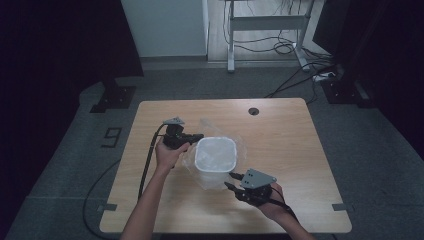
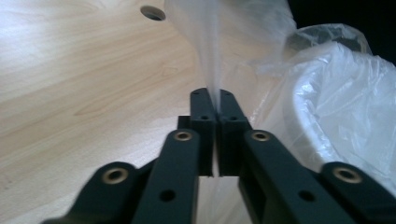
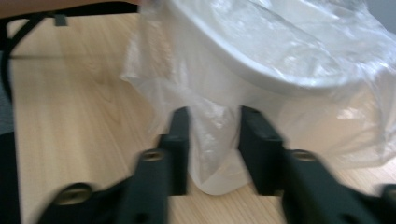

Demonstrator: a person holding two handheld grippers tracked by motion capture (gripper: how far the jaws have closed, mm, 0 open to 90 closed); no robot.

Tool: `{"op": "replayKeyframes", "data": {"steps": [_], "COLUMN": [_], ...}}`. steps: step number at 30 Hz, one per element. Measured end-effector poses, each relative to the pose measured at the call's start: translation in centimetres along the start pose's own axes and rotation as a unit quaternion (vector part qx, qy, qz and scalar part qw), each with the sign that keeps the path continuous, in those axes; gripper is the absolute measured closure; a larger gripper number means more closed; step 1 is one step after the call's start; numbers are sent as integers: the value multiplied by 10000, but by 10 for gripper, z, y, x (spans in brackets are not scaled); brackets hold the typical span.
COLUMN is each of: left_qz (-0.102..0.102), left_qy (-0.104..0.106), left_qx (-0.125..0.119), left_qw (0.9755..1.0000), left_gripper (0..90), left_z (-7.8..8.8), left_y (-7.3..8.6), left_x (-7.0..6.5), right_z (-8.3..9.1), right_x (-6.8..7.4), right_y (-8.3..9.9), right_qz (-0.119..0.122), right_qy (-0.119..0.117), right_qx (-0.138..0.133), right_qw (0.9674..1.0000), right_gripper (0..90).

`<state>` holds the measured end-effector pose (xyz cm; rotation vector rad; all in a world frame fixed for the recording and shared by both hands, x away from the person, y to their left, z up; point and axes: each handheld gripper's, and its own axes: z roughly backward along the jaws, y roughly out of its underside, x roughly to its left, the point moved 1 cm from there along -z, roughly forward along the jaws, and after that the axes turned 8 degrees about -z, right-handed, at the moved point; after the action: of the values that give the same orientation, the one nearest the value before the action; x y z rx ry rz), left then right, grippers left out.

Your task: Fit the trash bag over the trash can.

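Observation:
A white square bin stands mid-table, lined with a clear plastic bag that spills over its rim. My left gripper is at the bin's left side. In the left gripper view it is shut on a thin sheet of the bag, pulled up taut beside the bin's rim. My right gripper is at the bin's near right corner. In the right gripper view it is open, its jaws on either side of a hanging fold of the bag under the bin.
The wooden table has a round cable hole at the far side, also seen as the hole. A black cable trails from the left gripper over the near left table edge. Bare wood lies right of the bin.

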<state>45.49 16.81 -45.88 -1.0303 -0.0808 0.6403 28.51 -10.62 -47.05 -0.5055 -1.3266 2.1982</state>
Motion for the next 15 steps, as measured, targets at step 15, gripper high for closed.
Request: {"op": "replayKeyframes", "data": {"steps": [15], "left_qz": [25], "left_qy": [-236], "left_qx": [429], "left_qw": [9988], "left_gripper": [899], "left_z": [-10], "left_y": [8], "left_x": [2], "right_z": [-11], "right_x": [-2], "right_y": [15], "right_qz": [-164], "right_qy": [-396], "right_qx": [285], "right_qw": [9987], "right_gripper": [880]}}
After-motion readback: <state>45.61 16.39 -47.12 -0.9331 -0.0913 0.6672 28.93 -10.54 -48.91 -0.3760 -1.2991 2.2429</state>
